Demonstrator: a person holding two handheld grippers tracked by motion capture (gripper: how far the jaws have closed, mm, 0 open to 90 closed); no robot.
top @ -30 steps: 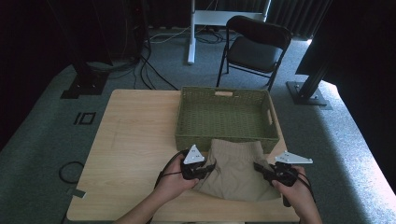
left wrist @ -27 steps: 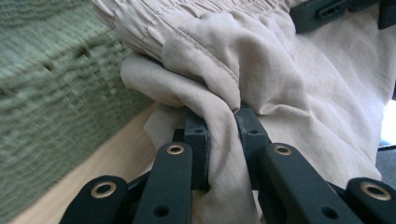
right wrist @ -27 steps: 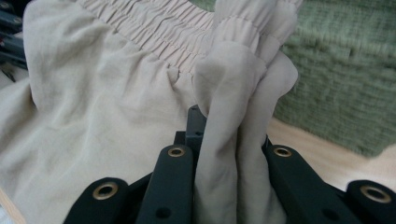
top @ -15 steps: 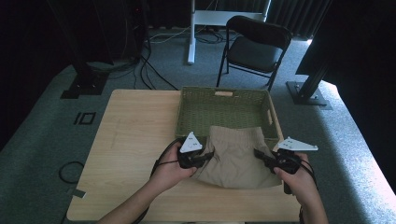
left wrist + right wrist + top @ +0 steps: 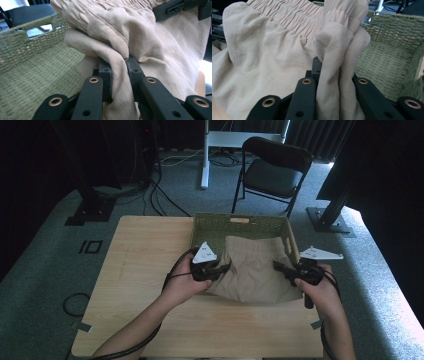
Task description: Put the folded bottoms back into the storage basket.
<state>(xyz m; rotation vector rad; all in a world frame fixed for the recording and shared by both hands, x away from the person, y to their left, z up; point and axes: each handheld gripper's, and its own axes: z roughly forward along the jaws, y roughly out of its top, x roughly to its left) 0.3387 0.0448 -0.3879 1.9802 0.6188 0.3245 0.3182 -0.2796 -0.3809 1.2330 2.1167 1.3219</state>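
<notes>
A beige garment (image 5: 252, 267) with an elastic waistband hangs between my two grippers, its far edge over the front rim of the green woven basket (image 5: 240, 222). My left gripper (image 5: 225, 268) is shut on the garment's left side; cloth (image 5: 120, 67) is pinched between its jaws. At the garment's other side my right gripper (image 5: 278, 267) is shut on a bunched fold (image 5: 337, 75). The gathered waistband (image 5: 287, 15) stretches across the right gripper view, and the basket's weave (image 5: 32, 67) lies behind the cloth in the left gripper view.
The basket stands at the far middle of the wooden table (image 5: 140, 255). A black folding chair (image 5: 272, 170) and a white desk leg (image 5: 205, 155) stand on the carpet beyond the table. The other gripper's black body (image 5: 180, 10) crosses the top right of the left gripper view.
Both grippers have carried the garment away from the table's near edge toward the basket, and its far edge now reaches over the basket's front rim.
</notes>
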